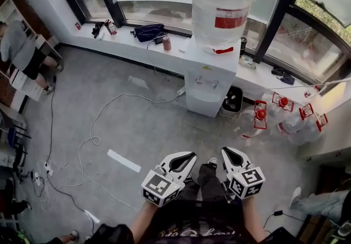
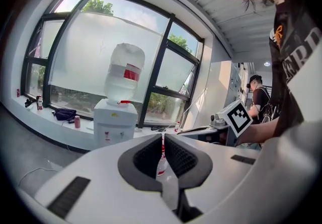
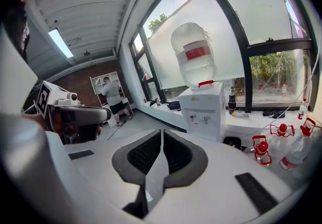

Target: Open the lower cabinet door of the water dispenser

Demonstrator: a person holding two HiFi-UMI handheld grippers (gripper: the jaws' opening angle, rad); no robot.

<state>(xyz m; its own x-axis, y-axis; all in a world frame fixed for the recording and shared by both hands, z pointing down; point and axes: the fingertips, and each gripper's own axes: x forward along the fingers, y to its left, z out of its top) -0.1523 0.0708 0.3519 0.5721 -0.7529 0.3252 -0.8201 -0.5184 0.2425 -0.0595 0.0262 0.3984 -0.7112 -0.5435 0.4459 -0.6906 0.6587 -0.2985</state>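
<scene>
The white water dispenser (image 1: 211, 81) stands against the window ledge with a large clear bottle (image 1: 221, 1) on top. Its lower cabinet door (image 1: 202, 103) looks closed. Both grippers are held low in the head view, well short of the dispenser, and point towards it. My left gripper (image 1: 184, 162) has its jaws together with nothing between them. My right gripper (image 1: 230, 156) is shut and empty too. In the left gripper view the dispenser (image 2: 114, 122) shows beyond the left gripper (image 2: 163, 137). In the right gripper view the dispenser (image 3: 204, 112) stands past the right gripper (image 3: 162, 135).
A black bin (image 1: 233, 100) sits right of the dispenser, and several clear bottles with red caps (image 1: 279, 108) lie beyond it. White cables (image 1: 93, 138) loop over the grey floor at left. A dark bag (image 1: 148, 32) lies on the ledge. A person (image 1: 22, 51) stands far left.
</scene>
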